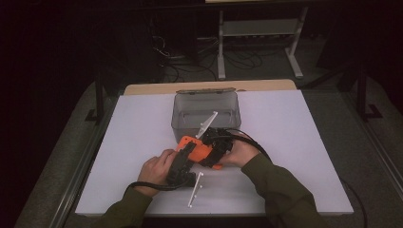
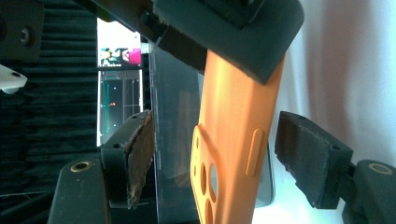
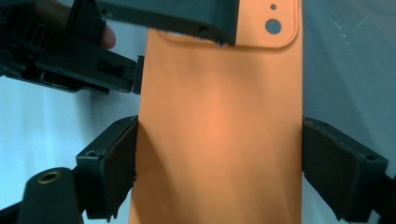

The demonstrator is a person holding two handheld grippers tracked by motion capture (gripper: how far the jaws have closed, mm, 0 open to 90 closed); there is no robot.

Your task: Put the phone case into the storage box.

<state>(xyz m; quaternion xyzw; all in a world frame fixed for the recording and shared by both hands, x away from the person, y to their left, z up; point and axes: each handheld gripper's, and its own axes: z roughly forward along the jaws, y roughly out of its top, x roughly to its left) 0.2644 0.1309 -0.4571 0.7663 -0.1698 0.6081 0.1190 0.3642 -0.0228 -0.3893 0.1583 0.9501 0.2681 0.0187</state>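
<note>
A white surface (image 1: 294, 156) on a wooden top fills the middle of the high view, set in a dark room with grey floor on both sides, a white metal frame (image 1: 259, 35) behind it and loose cables on the floor near that frame. A clear plastic bin (image 1: 206, 110) stands at the far middle of the surface. Just in front of the bin, a person in olive sleeves holds both tongs around an orange phone case (image 1: 197, 149), lifted a little above the surface between the two hands. The case is smooth, matte orange with rounded edges; the right gripper view shows its flat back with a raised camera block and round holes near the top, while the left gripper view shows it edge-on, with a slim raised side button and oval cut-outs lower down. The right tongs (image 3: 219, 168) are clenched across the width of the case, a pad pressing on each long edge. The left tongs (image 2: 212, 163) straddle the case near its camera end: the case stands between the pads, but a gap shows on both sides, so they are released rather than gripping it. In the high view the left tongs (image 1: 183, 164) come in from the lower left and the right tongs (image 1: 216, 142) from the right.
</note>
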